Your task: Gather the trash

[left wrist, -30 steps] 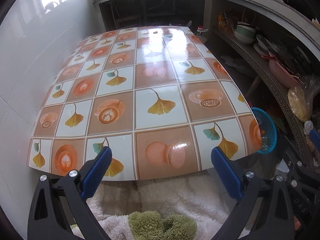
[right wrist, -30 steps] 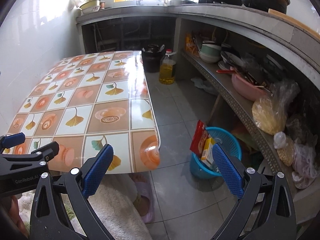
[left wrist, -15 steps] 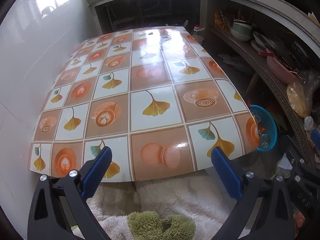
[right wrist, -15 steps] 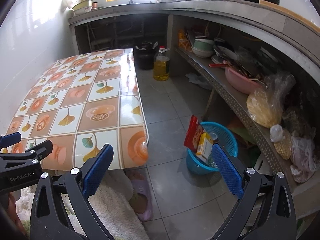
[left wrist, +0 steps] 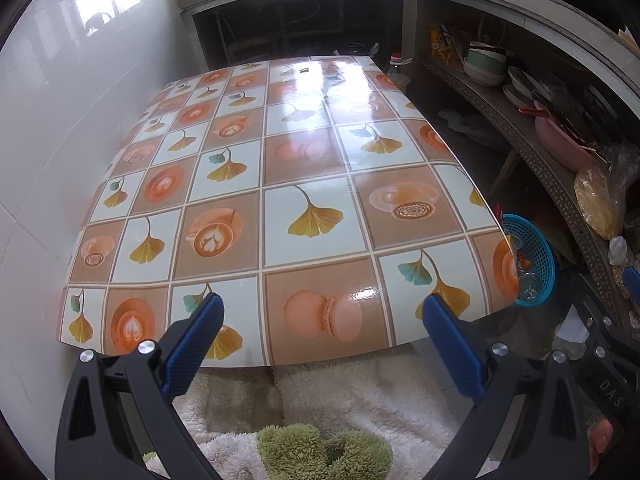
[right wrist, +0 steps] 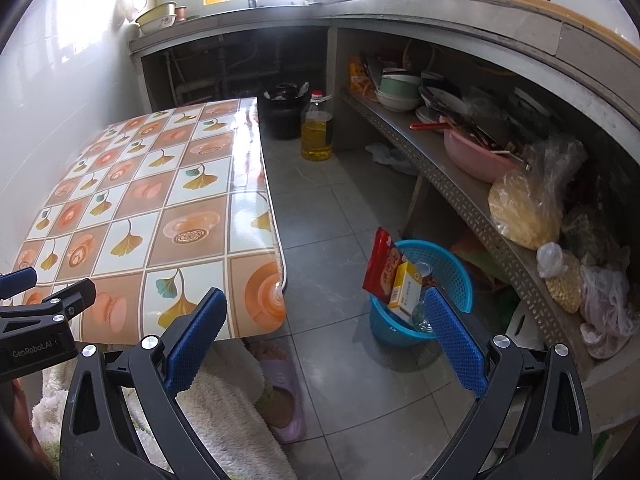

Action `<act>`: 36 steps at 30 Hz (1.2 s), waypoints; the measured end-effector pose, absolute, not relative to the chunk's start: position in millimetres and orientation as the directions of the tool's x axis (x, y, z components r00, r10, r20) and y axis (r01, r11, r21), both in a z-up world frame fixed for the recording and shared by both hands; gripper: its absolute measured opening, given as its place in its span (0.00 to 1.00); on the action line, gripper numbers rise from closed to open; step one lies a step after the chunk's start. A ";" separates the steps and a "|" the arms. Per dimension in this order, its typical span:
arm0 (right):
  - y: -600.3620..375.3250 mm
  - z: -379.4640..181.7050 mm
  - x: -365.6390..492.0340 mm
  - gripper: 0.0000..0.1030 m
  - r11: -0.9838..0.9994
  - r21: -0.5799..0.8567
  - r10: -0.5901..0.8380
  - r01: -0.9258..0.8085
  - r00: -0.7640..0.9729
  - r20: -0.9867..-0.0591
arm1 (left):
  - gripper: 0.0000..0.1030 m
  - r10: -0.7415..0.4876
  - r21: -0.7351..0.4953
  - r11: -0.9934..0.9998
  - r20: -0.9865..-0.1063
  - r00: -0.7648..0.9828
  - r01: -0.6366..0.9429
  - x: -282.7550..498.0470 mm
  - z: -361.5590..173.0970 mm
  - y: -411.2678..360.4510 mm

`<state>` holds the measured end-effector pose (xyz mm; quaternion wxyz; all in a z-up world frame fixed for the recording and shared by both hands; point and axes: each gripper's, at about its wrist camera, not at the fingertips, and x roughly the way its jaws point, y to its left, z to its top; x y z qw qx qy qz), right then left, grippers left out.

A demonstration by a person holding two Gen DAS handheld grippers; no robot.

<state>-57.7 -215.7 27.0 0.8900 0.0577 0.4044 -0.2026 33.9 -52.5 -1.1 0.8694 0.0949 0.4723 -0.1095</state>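
Left gripper (left wrist: 322, 328): fingers spread, empty, above glossy leaf-patterned tablecloth table (left wrist: 312, 168). Right gripper (right wrist: 324, 328): fingers spread, empty. Blue plastic mesh basket (right wrist: 452, 276), floor, 1 o'clock of it, holds red snack packet (right wrist: 382, 266), yellow carton (right wrist: 406, 290).

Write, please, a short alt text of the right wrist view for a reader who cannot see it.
The open right gripper hangs above a grey tiled floor, facing a blue basket that holds a red packet and a yellow box. A table with a patterned cloth stands to the left, kitchen shelves to the right.
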 end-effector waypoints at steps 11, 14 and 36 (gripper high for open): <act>-219.3 28.9 -61.8 0.92 0.902 -0.073 -0.337 0.425 0.590 -0.734 | 0.95 -0.090 0.048 0.971 -0.834 0.545 0.234 34.8 2.1 -38.9; -221.6 30.1 -63.4 0.92 0.898 -0.073 -0.344 0.434 0.589 -0.731 | 0.95 -0.087 0.047 0.973 -0.833 0.547 0.226 34.3 2.6 -37.2; -221.8 31.5 -65.8 0.92 0.896 -0.072 -0.348 0.439 0.591 -0.728 | 0.95 -0.072 0.056 0.976 -0.833 0.549 0.213 32.8 3.5 -35.0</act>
